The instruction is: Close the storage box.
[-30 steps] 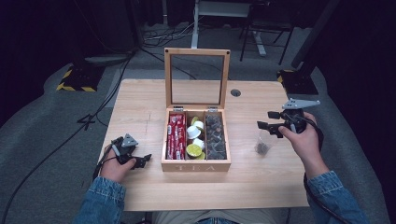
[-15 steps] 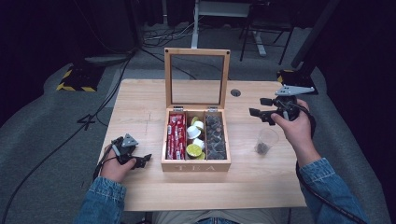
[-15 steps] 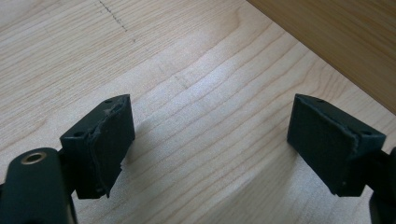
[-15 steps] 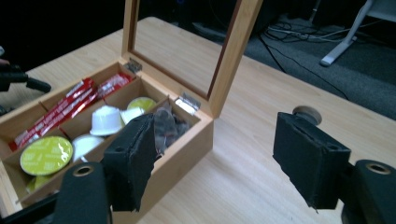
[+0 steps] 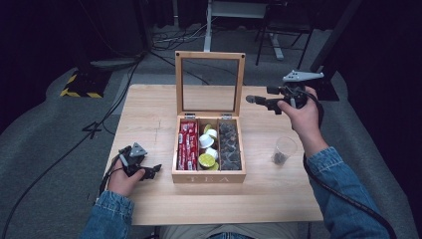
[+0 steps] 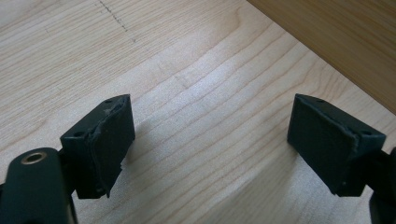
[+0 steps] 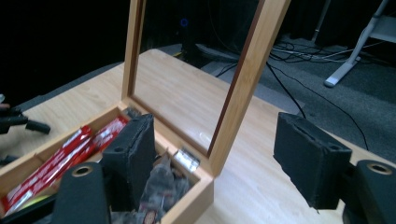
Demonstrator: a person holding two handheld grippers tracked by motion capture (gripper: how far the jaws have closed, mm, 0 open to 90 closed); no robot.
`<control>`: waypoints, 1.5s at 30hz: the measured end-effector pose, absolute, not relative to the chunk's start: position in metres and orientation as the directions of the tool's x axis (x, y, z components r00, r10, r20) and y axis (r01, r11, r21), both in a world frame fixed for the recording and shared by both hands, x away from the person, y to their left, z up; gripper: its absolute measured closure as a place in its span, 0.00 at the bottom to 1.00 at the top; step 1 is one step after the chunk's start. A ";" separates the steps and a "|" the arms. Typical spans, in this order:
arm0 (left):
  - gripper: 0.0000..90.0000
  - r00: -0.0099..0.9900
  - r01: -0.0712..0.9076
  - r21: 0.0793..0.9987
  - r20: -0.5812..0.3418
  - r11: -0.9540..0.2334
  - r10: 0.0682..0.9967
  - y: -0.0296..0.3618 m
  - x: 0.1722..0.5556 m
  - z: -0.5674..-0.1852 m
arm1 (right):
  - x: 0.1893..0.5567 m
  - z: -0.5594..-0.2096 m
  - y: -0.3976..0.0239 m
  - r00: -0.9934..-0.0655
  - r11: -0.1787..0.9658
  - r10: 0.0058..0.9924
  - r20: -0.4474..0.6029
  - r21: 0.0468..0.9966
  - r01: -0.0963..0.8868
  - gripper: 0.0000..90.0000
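Two grippers are at work around a wooden tea box (image 5: pixel 209 175) that sits on the table (image 5: pixel 149 104) with its glass-paned lid (image 5: pixel 209 82) standing upright at the back. The right gripper (image 5: pixel 256 101) is held in the air just right of the lid's right edge, above the table and pointing toward the lid; its jaws stand apart with nothing between them. In the right gripper view those jaws frame the lid's right post (image 7: pixel 247 79) and the box's right rear corner, where a small metal hinge (image 7: pixel 187 158) shows beside dark wrapped tea bags (image 7: pixel 161 186).

Inside the box, red packets (image 5: pixel 187 144) fill the left compartment, white and yellow-green capsules (image 5: pixel 208 147) the middle one, and dark tea bags (image 5: pixel 230 144) the right one. A clear plastic cup (image 5: pixel 284 150) stands on the table to the right of the box, well apart from it, with something small and dark at its bottom.

The left gripper (image 5: pixel 152 171) rests low on the table just left of the box's front left corner, jaws spread wide and empty; the left gripper view shows bare wood between its pads (image 6: pixel 112 140) and the box's side wall (image 6: pixel 345 42) beyond.
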State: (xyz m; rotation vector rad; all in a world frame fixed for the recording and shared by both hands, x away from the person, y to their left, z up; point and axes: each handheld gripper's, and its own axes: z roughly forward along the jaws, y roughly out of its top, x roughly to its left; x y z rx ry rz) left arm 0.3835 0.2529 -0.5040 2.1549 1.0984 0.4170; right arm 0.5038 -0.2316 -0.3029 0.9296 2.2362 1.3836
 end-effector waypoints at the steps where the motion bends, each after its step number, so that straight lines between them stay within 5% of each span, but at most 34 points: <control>1: 0.17 0.594 0.589 0.692 -0.019 -0.418 0.804 0.253 0.383 -0.504 | 0.507 -0.302 -0.230 -0.725 0.307 0.688 0.044 0.887 0.345 0.33; 22: 0.17 0.583 0.597 0.690 -0.022 -0.409 0.812 0.253 0.382 -0.504 | 0.593 -0.327 -0.183 -0.685 0.278 0.724 0.080 0.875 0.397 0.31; 45: 0.17 0.586 0.593 0.691 -0.018 -0.413 0.810 0.253 0.383 -0.504 | 0.619 -0.367 -0.166 -0.688 0.273 0.713 0.133 0.851 0.448 0.37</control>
